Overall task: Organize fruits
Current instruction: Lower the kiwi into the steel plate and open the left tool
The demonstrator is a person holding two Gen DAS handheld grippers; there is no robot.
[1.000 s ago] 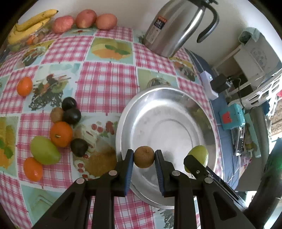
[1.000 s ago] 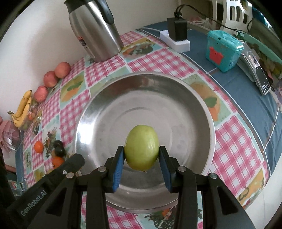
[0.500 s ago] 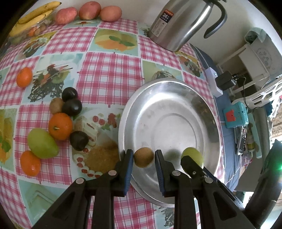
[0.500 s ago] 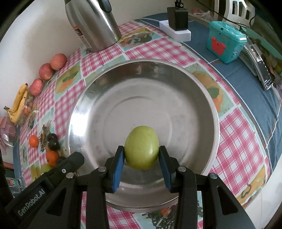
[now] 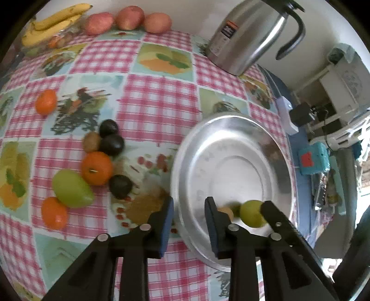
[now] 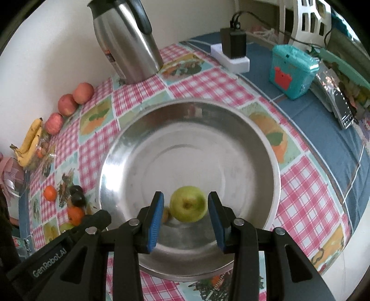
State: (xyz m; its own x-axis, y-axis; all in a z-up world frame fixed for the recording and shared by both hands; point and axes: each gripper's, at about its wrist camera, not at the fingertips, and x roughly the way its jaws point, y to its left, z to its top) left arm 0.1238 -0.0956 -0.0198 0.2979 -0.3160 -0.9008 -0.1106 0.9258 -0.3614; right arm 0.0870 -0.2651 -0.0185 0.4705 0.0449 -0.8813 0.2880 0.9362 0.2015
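Note:
A steel bowl (image 6: 259, 139) sits on the checked tablecloth. In it lies a green apple (image 6: 188, 203), stem end up, with a brown kiwi (image 6: 165, 214) touching its left side. My right gripper (image 6: 186, 196) hovers over the apple, open, blue pads clear of it on both sides. My left gripper (image 5: 189, 203) is over the bowl's (image 5: 182, 162) near-left rim, its jaws opening with nothing between them. The kiwi (image 5: 225, 211) peeks out right of its right finger, next to the apple (image 5: 252, 214).
Loose fruit lies left of the bowl: oranges (image 5: 96, 167), a green mango (image 5: 71, 191), dark round fruits (image 5: 112, 144) and a second kiwi (image 5: 91, 141). Red apples (image 5: 127, 17) and bananas (image 5: 53, 23) line the wall. A steel jug (image 6: 129, 44) stands behind; a teal box (image 6: 292, 69) is right.
The left gripper let go of the kiwi, which now lies in the bowl, and its view swung left. The apple has left the right gripper's pads and rests on the bowl floor.

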